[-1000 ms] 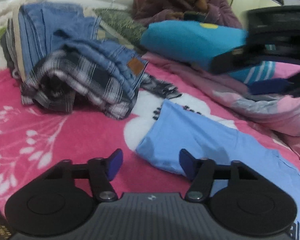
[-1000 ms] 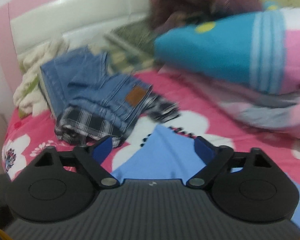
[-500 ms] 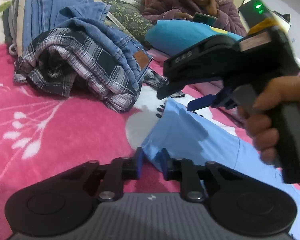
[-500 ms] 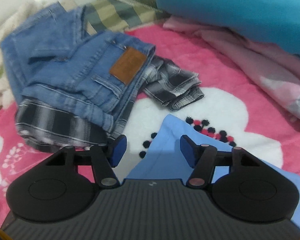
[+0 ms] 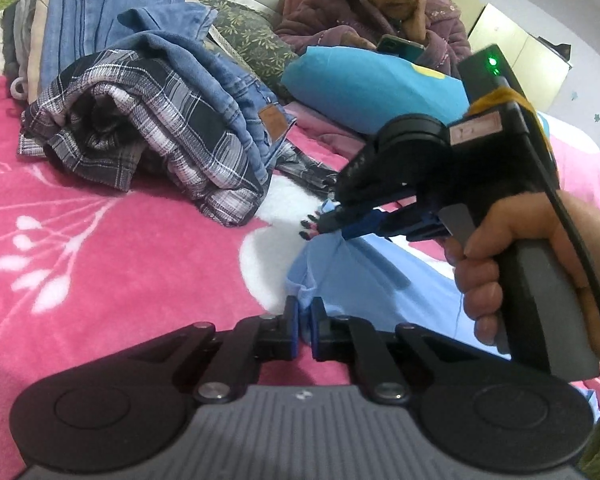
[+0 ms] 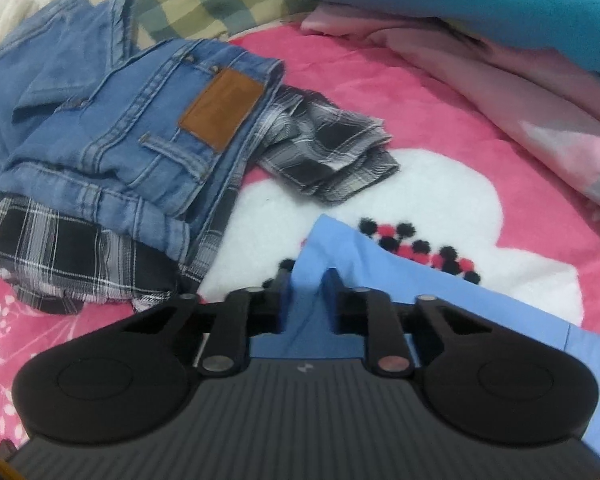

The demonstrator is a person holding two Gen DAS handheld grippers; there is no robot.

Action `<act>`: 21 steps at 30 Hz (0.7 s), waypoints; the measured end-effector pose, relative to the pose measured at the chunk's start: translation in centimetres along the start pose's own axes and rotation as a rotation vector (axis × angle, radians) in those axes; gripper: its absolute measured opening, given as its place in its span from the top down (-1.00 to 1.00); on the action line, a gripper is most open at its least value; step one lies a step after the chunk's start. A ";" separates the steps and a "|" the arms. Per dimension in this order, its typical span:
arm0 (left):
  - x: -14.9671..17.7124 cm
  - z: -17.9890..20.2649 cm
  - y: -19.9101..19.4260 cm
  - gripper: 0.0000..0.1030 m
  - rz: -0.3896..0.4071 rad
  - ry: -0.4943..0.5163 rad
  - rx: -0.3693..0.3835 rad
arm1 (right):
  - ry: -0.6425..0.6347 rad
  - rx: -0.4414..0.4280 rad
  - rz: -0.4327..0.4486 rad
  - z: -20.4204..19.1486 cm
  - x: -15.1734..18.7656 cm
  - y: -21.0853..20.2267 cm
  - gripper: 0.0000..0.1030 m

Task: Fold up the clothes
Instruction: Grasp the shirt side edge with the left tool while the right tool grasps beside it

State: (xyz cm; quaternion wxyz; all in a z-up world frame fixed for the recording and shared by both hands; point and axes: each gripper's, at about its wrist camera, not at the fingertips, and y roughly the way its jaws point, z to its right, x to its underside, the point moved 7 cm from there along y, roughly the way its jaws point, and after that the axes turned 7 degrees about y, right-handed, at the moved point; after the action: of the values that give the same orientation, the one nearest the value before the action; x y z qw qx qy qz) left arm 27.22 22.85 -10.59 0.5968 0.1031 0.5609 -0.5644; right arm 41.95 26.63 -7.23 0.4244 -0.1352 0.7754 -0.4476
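Shirt [image 5: 364,276]: I see it on the blanket [image 5: 112,248], near the jeans [image 6: 140,140].
Left gripper [image 5: 305,322]: pinching its hem.
Right gripper [image 6: 307,296]: nipping its corner; I judge for lifting an edge.

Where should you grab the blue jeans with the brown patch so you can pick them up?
Probably the waistband of the folded blue denim jeans, beside the brown leather patch. That thick edge hangs out over the black-and-white plaid shirt, so fingers coming in low from the white patch of the pink floral blanket could likely pinch it.
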 end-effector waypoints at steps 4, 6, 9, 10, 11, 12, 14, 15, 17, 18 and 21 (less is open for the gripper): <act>-0.2 0.1 -0.2 0.89 0.020 -0.002 0.019 | 0.033 -0.018 0.023 0.6 -0.1 -0.5 0.91; -0.5 0.3 -0.4 0.90 0.040 -0.003 0.037 | 0.050 -0.027 0.034 0.9 -0.1 -0.8 0.92; -1.0 0.9 -1.1 0.90 0.077 0.021 0.062 | 0.073 -0.041 0.058 1.3 -0.3 -1.5 0.93; -1.2 1.2 -1.4 0.90 0.088 0.031 0.069 | 0.080 -0.047 0.070 1.3 -0.3 -2.0 0.93; -1.4 1.5 -1.8 0.90 0.097 0.042 0.076 | 0.090 -0.055 0.084 1.5 -0.4 -2.5 0.93; -1.6 1.8 -2.1 0.90 0.105 0.052 0.083 | 0.104 -0.068 0.101 1.6 -0.5 -3.1 0.93; -2.1 2.5 -2.7 0.90 0.113 0.068 0.099 | 0.140 -0.100 0.137 2.1 -0.6 -4.6 0.93; -2.2 2.9 -3.1 0.90 0.118 0.078 0.106 | 0.157 -0.114 0.155 2.3 -0.6 -5.4 0.93; -2.5 4.0 -3.8 0.90 0.122 0.111 0.120 | 0.187 -0.141 0.192 3.1 -0.5 -7.2 0.93; -2.5 4.7 -4.3 0.90 0.125 0.133 0.128 | 0.201 -0.153 0.210 3.6 -0.4 -8.2 0.93; -2.6 7.0 -5.5 0.90 0.134 0.203 0.152 | 0.243 -0.191 0.265 5.3 0.2 -11.0 0.93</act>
State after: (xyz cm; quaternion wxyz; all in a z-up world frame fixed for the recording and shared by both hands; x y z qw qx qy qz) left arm 27.44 17.12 -3.32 0.5637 0.2418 0.5658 -0.5511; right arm 44.08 17.27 0.34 0.3681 -0.0168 0.8709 -0.3251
